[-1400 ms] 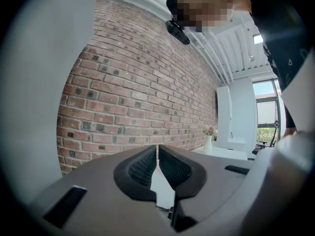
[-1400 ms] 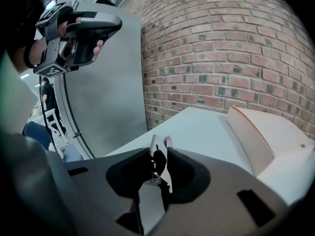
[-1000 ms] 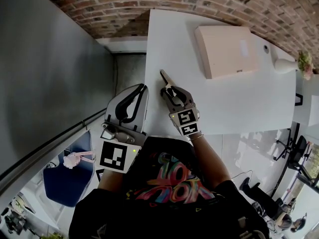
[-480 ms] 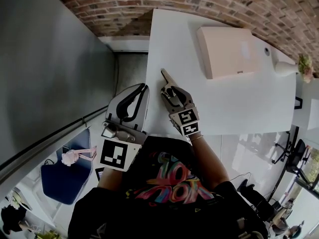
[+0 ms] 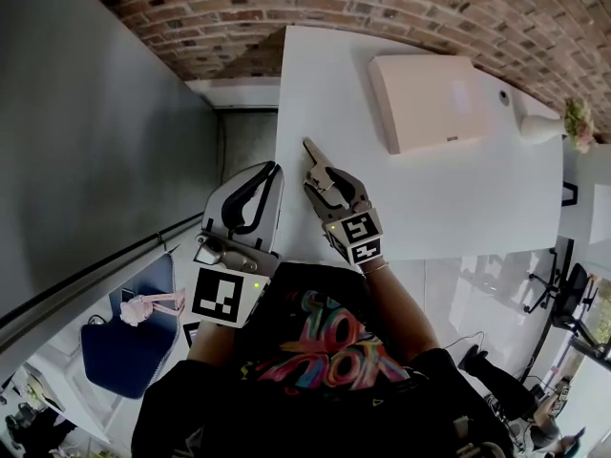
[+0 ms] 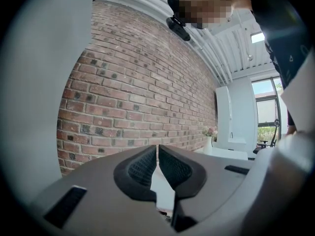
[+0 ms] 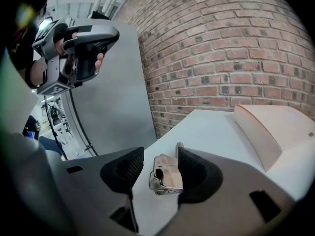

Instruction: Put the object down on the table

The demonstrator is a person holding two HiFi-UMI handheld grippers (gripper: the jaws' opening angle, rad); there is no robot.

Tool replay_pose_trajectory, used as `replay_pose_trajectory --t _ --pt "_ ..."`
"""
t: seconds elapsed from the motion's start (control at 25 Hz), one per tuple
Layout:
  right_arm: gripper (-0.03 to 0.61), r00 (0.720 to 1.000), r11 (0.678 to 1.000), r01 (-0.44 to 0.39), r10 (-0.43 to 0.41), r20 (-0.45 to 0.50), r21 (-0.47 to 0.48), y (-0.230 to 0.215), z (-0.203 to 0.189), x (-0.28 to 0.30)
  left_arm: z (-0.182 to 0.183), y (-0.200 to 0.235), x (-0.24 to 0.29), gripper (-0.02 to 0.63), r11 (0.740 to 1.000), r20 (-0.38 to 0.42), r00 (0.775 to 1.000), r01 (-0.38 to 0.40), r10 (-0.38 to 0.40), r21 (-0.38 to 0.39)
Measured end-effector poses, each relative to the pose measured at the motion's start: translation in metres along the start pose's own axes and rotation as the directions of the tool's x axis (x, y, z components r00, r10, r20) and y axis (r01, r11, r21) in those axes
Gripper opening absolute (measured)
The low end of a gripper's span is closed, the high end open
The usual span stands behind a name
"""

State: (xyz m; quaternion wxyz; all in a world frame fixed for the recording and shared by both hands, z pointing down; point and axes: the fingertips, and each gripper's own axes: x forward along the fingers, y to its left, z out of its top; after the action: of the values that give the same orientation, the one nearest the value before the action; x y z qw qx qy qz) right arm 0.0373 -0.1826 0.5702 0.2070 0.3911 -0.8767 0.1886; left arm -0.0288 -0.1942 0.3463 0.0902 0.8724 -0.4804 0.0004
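Small metal clip (image 7: 166, 173) lies on the white worktop (image 5: 458, 189), the right claw (image 7: 161, 154) spread around it.

The clip rests flat near the worktop's left edge, its thin tip pointing away from the person. The right claw's jaws have just been opening. They stand wide, the clip lying close beside the right pad with a clear gap to the left pad. The left claw (image 6: 157, 154) hangs level off the worktop's left edge, jaws pressed together on nothing.

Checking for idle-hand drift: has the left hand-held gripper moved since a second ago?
No. In the head view the left hand-held gripper stays just off the white table's left edge, at the same spot along it.
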Motion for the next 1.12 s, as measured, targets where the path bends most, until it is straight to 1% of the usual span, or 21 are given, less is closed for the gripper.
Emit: replay_pose_trajectory --t 0.28,0.48,0.6,0.68,0.76,0.88,0.96,1.04,1.12 --pt "0.233 0.999 1.0 0.005 -0.005 0.036 0.013 -0.003 0.017 -0.01 0.01 -0.004 0.002 0.034 1.0 0.022 1.0 0.01 -0.011 0.014" --pt "0.233 0.998 0.999 0.005 -0.007 0.067 0.037 -0.005 0.029 -0.018 0.017 -0.007 0.003 0.034 1.0 0.039 0.999 0.017 -0.018 0.023" --pt "0.236 0.995 0.998 0.016 -0.022 0.102 0.056 -0.008 0.043 -0.028 0.024 -0.01 0.003 0.034 0.999 0.054 0.998 0.022 -0.024 0.031" --pt "0.236 0.989 0.998 0.024 -0.032 0.143 0.058 -0.009 0.059 -0.037 0.03 -0.013 0.004 0.034 0.999 0.068 0.997 0.026 -0.029 0.039" --pt "0.236 0.979 0.998 0.039 -0.047 0.196 0.046 -0.011 0.079 -0.049 0.038 -0.015 0.004 0.034 0.998 0.084 0.996 0.031 -0.035 0.048" --pt "0.235 0.957 0.998 0.051 -0.061 0.285 0.042 -0.013 0.109 -0.069 0.048 -0.019 0.003 0.034 0.998 0.106 0.993 0.036 -0.042 0.055" --pt "0.233 0.944 0.997 0.063 -0.077 0.321 0.051 -0.016 0.126 -0.084 0.052 -0.021 0.001 0.034 0.997 0.112 0.992 0.044 -0.051 0.064" --pt "0.233 0.926 0.996 0.076 -0.088 0.368 0.046 -0.018 0.148 -0.101 0.052 -0.024 -0.001 0.034 0.992 0.101 0.992 0.068 -0.078 0.103" --pt "0.221 0.903 0.997 0.082 -0.081 0.423 0.016 -0.016 0.169 -0.116 0.055 -0.025 -0.002 0.034 0.987 0.097 0.99 0.087 -0.1 0.132"
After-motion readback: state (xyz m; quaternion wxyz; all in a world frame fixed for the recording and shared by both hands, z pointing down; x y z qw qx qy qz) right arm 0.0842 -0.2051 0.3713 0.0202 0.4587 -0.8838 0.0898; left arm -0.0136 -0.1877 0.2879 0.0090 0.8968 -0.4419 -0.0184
